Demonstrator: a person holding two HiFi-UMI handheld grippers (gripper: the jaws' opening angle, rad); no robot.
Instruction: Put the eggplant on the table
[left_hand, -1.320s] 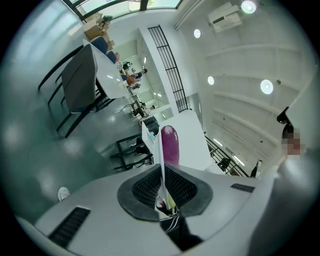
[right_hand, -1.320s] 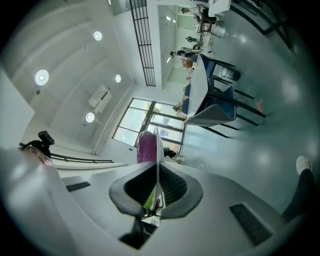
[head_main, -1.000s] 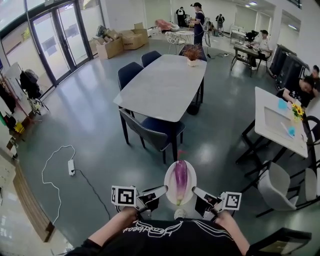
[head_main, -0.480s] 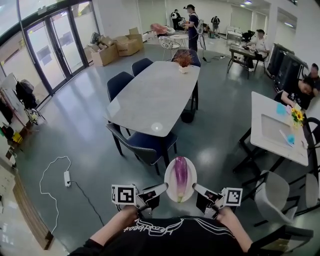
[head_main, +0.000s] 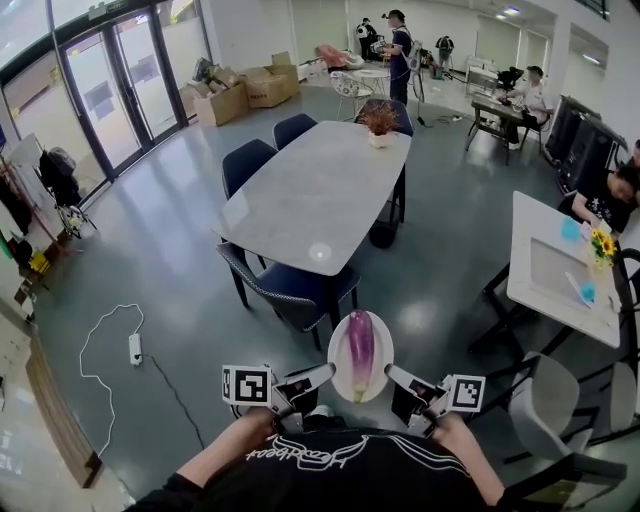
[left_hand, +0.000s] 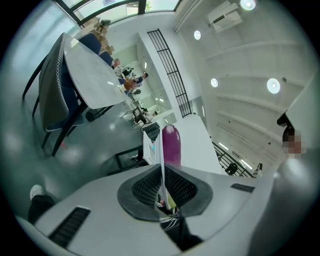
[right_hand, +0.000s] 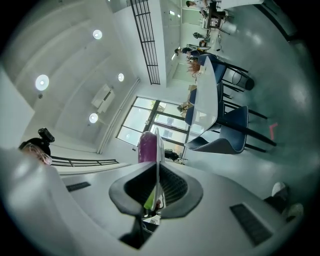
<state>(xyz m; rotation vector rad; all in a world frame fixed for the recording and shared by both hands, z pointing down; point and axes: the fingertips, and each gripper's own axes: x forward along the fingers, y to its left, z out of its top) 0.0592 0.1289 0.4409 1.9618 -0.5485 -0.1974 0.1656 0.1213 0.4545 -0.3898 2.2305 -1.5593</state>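
A purple eggplant (head_main: 361, 348) lies lengthwise on a white plate (head_main: 340, 350) held in the air in front of me. My left gripper (head_main: 324, 377) is shut on the plate's left rim and my right gripper (head_main: 393, 376) is shut on its right rim. In the left gripper view the plate (left_hand: 161, 160) shows edge-on between the jaws of the left gripper (left_hand: 162, 189), with the eggplant (left_hand: 171, 145) beyond. The right gripper view shows the same: the plate (right_hand: 157, 160), the eggplant (right_hand: 147, 148) and the right gripper (right_hand: 155, 192). The long grey table (head_main: 320, 185) stands ahead.
Dark blue chairs (head_main: 290, 285) stand round the grey table, one at its near end. A potted plant (head_main: 380, 118) sits at its far end. A white table (head_main: 555, 270) and a grey chair (head_main: 545, 400) are at the right. A power strip with its cord (head_main: 133, 348) lies on the floor at the left.
The grey table has come a little closer and sits lower in the head view. Both grippers still hold the plate with the eggplant in the same way.
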